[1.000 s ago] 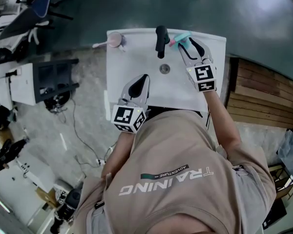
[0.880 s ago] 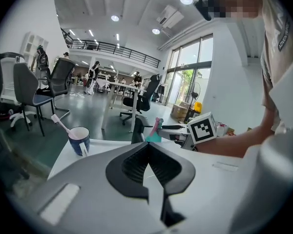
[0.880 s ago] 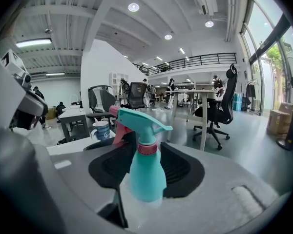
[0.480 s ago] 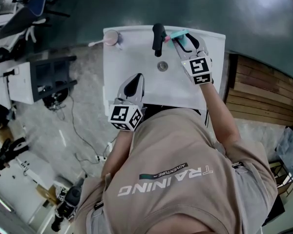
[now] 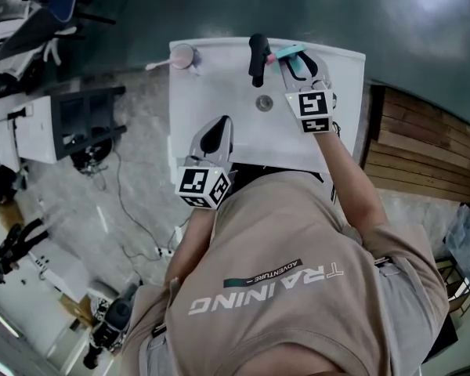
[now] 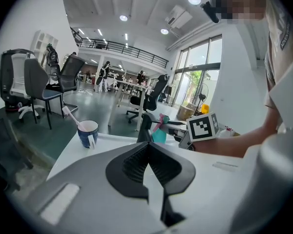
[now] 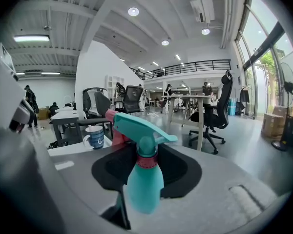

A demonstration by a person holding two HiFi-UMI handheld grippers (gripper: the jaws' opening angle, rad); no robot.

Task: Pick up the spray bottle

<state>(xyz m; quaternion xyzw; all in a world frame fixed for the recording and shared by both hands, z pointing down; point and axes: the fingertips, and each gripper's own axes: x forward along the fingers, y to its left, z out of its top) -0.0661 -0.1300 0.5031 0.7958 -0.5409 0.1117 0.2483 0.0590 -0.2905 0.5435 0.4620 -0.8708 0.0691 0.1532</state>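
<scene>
The teal spray bottle (image 5: 290, 52) with a pink nozzle stands on the back rim of the white sink (image 5: 211, 92), right of the black faucet (image 5: 258, 56). My right gripper (image 5: 298, 59) straddles it, and its jaws are closing with the bottle body (image 7: 144, 186) between the pads; no gap shows at either side. The left gripper view shows the bottle (image 6: 159, 133) beyond the faucet. My left gripper (image 5: 221, 128) hovers over the sink's near left part, shut with nothing in it.
A blue cup (image 5: 183, 57) with a toothbrush stands at the sink's back left corner, also seen in the left gripper view as the cup (image 6: 88, 132). The drain (image 5: 264, 103) lies mid-basin. A wooden platform (image 5: 423, 155) sits to the right, and desks and cables to the left.
My right gripper has slid forward around the spray bottle and its fingers have narrowed on it. The left gripper has barely moved.
</scene>
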